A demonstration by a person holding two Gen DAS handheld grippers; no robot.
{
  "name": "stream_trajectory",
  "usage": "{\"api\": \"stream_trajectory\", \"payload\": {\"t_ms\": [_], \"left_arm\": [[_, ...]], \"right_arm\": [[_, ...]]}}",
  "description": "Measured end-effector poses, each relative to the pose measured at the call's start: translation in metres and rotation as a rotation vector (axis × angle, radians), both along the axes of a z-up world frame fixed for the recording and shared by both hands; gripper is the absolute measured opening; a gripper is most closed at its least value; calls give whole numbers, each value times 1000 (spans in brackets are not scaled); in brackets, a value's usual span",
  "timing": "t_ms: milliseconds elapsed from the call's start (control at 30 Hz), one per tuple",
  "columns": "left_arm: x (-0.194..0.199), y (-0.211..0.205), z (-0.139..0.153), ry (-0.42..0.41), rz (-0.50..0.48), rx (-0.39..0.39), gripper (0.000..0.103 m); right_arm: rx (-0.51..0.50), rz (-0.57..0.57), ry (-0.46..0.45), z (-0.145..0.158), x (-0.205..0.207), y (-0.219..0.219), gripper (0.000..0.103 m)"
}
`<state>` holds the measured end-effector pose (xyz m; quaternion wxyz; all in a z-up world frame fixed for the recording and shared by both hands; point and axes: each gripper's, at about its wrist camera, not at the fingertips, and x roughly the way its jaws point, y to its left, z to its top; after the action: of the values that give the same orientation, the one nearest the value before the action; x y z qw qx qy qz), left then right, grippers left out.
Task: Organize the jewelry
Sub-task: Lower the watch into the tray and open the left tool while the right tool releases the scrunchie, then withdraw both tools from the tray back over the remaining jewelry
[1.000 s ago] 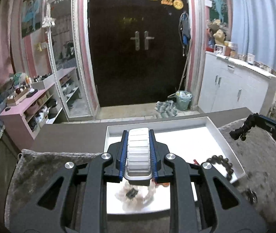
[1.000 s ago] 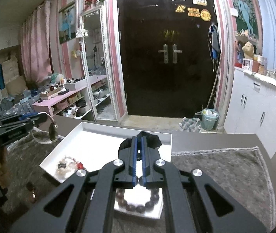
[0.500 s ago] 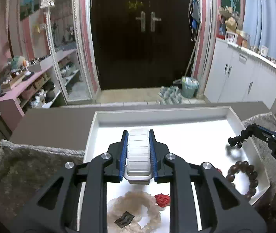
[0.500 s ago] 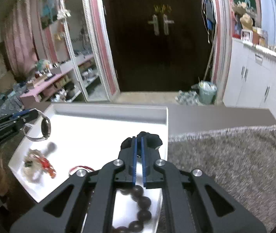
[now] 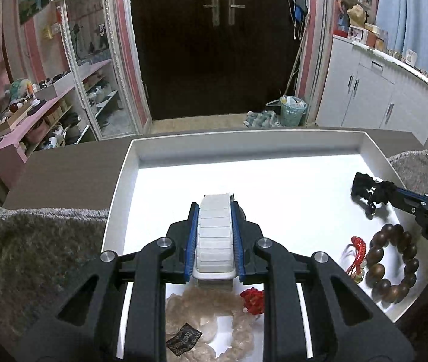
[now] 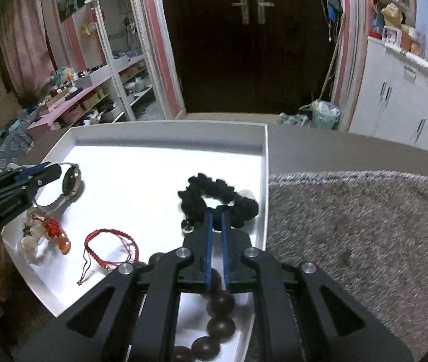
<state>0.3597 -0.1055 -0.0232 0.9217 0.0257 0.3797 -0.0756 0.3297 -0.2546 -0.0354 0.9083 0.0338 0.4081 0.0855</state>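
My left gripper (image 5: 215, 206) is shut on the white band of a wristwatch (image 5: 215, 235) and holds it just above the white tray (image 5: 244, 138). In the right wrist view the watch's round face (image 6: 70, 181) hangs at the left gripper (image 6: 54, 172) over the tray's left side. My right gripper (image 6: 217, 212) has a black scrunchie (image 6: 210, 193) at its tips. Its jaws are opening, with a fold of the fabric still between the pads. The scrunchie rests near the tray's right wall (image 6: 264, 181). The right gripper (image 5: 370, 194) also shows in the left wrist view.
In the tray lie a dark wooden bead bracelet (image 5: 394, 265), a red cord bracelet (image 6: 111, 250) and a pale crystal bracelet with a red knot (image 5: 207, 325). A grey fuzzy mat (image 6: 349, 235) flanks the tray on the table. Beyond are a dark door, shelves and white cabinets.
Both grippers have sunk toward the tray, which now fills more of each view. The scrunchie has come down onto the tray floor, and the right pads stand slightly wider apart.
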Motion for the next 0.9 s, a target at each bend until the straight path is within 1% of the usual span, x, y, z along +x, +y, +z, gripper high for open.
{"api": "stream_trajectory", "payload": {"t_ms": [33, 67, 100, 167, 233, 267, 300, 333, 400, 500, 533, 567, 600, 633, 667, 700, 767, 833, 867, 900], "left_arm": [[0, 0, 0, -2, 4, 3, 22], [0, 0, -1, -4, 8, 10, 32], [0, 1, 0, -8, 6, 9, 39], [-2, 3, 6, -16, 8, -4, 39], [-7, 5, 19, -38, 2, -16, 43], [-11, 6, 26, -53, 1, -16, 52], [-15, 7, 35, -72, 4, -16, 61], [-20, 10, 44, -88, 10, -23, 63], [-28, 16, 56, -90, 8, -41, 64], [-51, 32, 78, -106, 6, -26, 64], [-65, 43, 85, -123, 22, -18, 65], [-75, 52, 89, -129, 30, -16, 70], [-85, 60, 91, -132, 35, -11, 70], [-102, 72, 91, -134, 56, -5, 70], [-116, 82, 89, -133, 77, -8, 70], [-126, 89, 88, -131, 83, -12, 70], [-159, 103, 79, -132, 101, -23, 70], [-188, 109, 66, -116, 103, -46, 70], [-205, 110, 57, -102, 104, -52, 70], [-220, 109, 47, -92, 102, -47, 70]], "right_arm": [[10, -1, 2, 0, 0, -1, 7], [23, -5, -2, 1, 0, -3, 7], [30, -5, -3, 2, -1, -5, 7], [34, -4, -11, 8, -4, -6, 8], [39, 6, -29, 19, -8, -6, 8], [38, 10, -46, 28, -13, -8, 14], [36, 11, -61, 37, -16, -9, 34], [34, 7, -82, 46, -22, -10, 43], [36, -4, -120, 65, -34, -13, 43], [35, -21, -159, 89, -61, -24, 43], [27, -19, -169, 95, -72, -26, 44], [8, -18, -182, 100, -86, -28, 45], [-16, -15, -184, 102, -97, -29, 47], [-36, -26, -185, 102, -114, -31, 47], [-31, -35, -184, 100, -122, -34, 47], [-18, -34, -175, 97, -136, -35, 47], [22, -30, -173, 86, -168, -34, 47], [56, -12, -137, 70, -190, -24, 47], [67, 17, -112, 60, -205, -12, 47], [63, 34, -101, 52, -216, -4, 47]]}}
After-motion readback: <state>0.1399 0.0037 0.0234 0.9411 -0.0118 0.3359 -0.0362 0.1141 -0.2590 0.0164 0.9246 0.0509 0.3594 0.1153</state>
